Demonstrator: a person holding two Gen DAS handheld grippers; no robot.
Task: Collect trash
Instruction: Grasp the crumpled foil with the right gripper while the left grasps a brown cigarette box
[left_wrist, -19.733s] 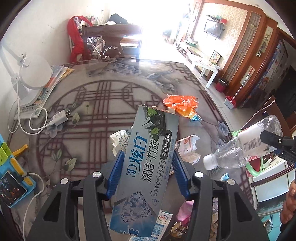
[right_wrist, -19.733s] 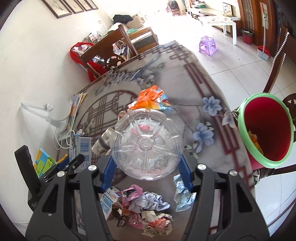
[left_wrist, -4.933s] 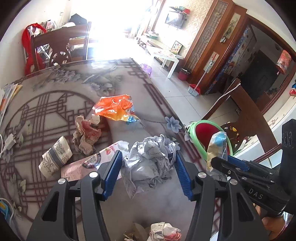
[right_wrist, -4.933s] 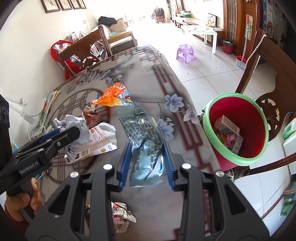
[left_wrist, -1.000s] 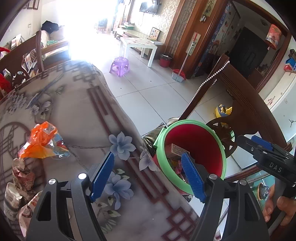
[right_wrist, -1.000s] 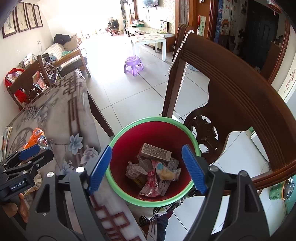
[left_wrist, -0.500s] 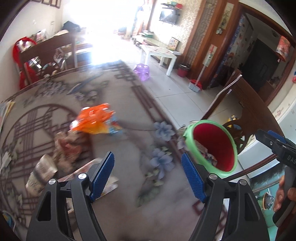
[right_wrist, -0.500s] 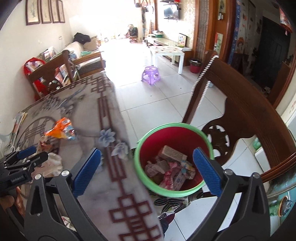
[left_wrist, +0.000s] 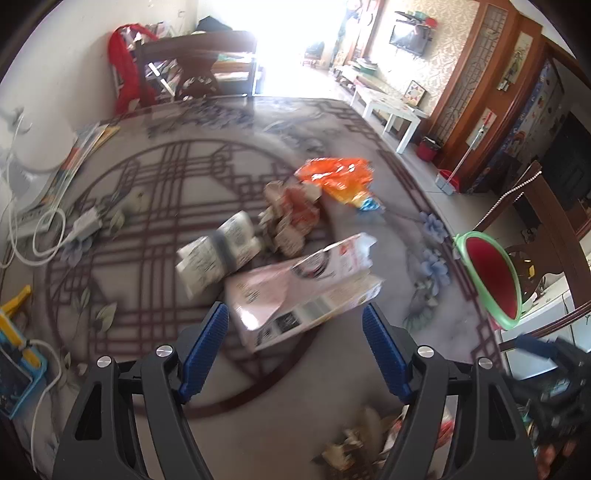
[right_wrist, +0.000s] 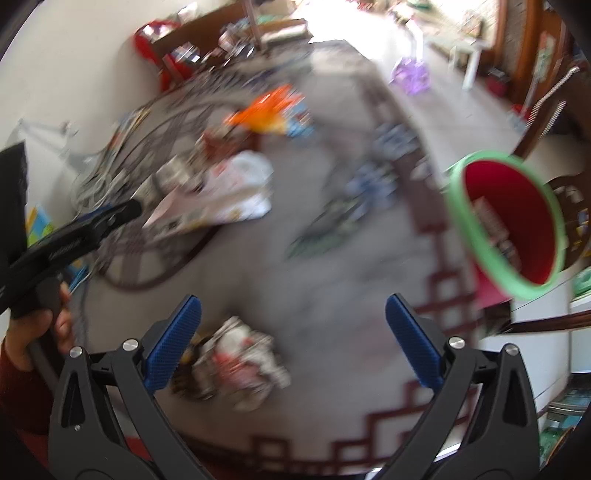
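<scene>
My left gripper (left_wrist: 295, 328) is open above the patterned table, just short of a flattened pink carton (left_wrist: 303, 291). Beyond the carton lie a crushed paper cup (left_wrist: 218, 254), a crumpled red-brown wrapper (left_wrist: 291, 218) and an orange bag (left_wrist: 338, 177). My right gripper (right_wrist: 293, 325) is open over the table's near edge, with a crumpled wrapper (right_wrist: 240, 362) lying low between its fingers. The red bin with a green rim (right_wrist: 509, 221) stands past the table's right edge, trash inside it. The same bin (left_wrist: 491, 277) shows in the left wrist view. Both views are motion-blurred.
A white lamp, cables (left_wrist: 48, 229) and magazines lie along the table's left side. A blue toy (left_wrist: 14, 362) sits at the near left. Wooden chairs stand at the far end (left_wrist: 199, 62) and right of the bin (right_wrist: 554, 110). More crumpled scraps (left_wrist: 369, 439) lie by the near edge.
Both grippers have swung left from the bin back over the table. The left one now faces the pink carton; the right one faces the crumpled wrapper near the edge.
</scene>
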